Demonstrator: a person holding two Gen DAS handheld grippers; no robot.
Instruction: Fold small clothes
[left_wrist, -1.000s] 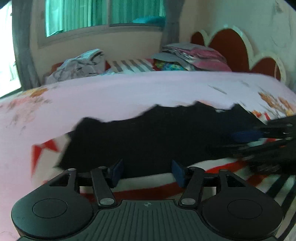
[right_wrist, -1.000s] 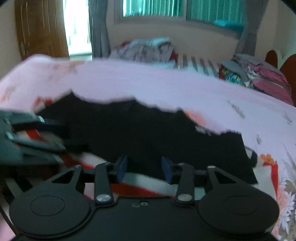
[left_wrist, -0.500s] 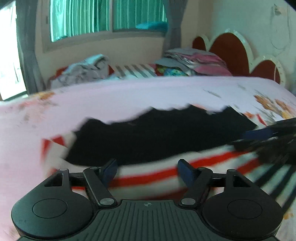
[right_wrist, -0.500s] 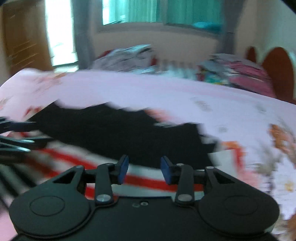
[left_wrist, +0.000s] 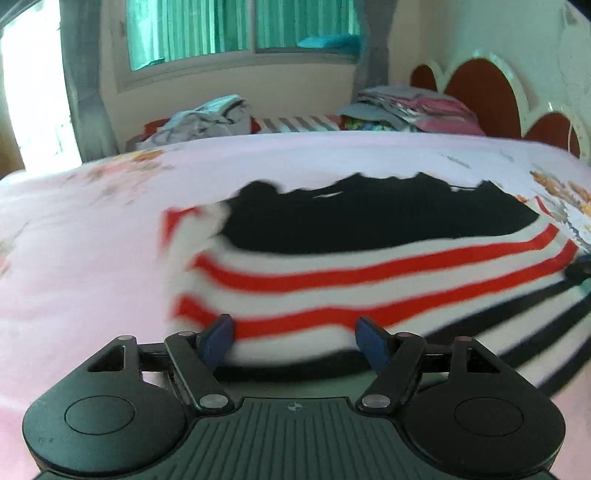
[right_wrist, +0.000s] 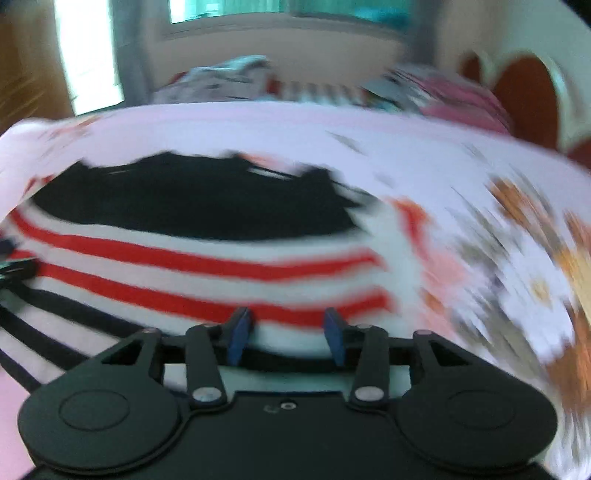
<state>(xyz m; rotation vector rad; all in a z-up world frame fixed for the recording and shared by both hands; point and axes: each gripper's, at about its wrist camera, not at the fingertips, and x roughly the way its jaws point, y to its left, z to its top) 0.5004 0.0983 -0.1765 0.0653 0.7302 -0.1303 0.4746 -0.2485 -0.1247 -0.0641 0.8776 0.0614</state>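
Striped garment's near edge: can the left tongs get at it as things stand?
Probably yes. The left tongs stand open right at the striped garment, its near edge between the blue pads, with nothing in between. Motion blur hides whether they touch.

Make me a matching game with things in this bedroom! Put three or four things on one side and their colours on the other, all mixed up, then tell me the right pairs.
Things:
1. top part of the garment
2. bedsheet
3. window curtains
4. headboard panels

Colours:
A. teal green
B. pink with flowers
C. reddish brown
D. black

Pairs: 1-D, 2-B, 3-A, 4-C
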